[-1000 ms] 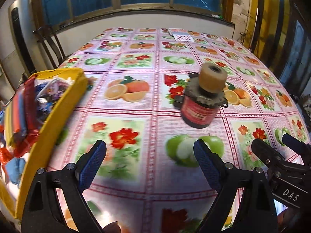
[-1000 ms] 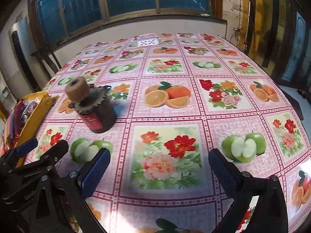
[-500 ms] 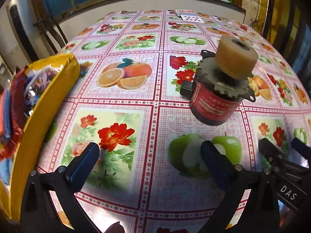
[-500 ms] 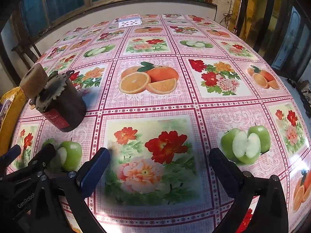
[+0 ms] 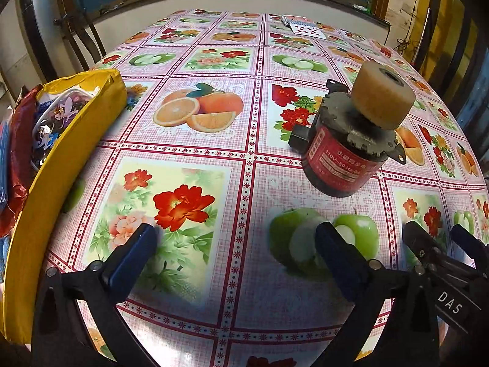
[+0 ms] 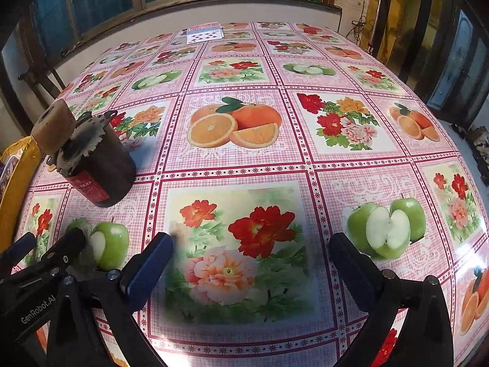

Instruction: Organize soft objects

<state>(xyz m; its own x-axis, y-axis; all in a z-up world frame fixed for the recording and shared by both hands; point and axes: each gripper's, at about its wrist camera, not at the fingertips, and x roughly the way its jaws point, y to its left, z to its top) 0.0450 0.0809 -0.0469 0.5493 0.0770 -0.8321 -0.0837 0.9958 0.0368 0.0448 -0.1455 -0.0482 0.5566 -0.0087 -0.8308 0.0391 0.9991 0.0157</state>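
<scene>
A yellow box (image 5: 70, 153) stands at the table's left edge, filled with soft colourful items (image 5: 55, 113); its yellow side (image 6: 18, 189) shows at the left of the right wrist view. My left gripper (image 5: 235, 250) hangs open low over the tablecloth, nothing between its blue pads. My right gripper (image 6: 250, 260) is open too, over a flower print, and appears at the right of the left wrist view as black fingers (image 5: 428, 250). The left gripper's fingers (image 6: 61, 247) show at the lower left of the right wrist view.
A small motor with a red label (image 5: 345, 153) and a tan roller (image 5: 382, 94) on top stands on the fruit-print tablecloth (image 5: 214, 61), also seen as motor (image 6: 94, 168). Playing cards (image 6: 204, 35) lie at the far edge. A dark chair (image 5: 79, 39) stands beyond.
Both grippers have moved forward and lower over the table; the motor and the yellow box now look larger and nearer. Both stay open.
</scene>
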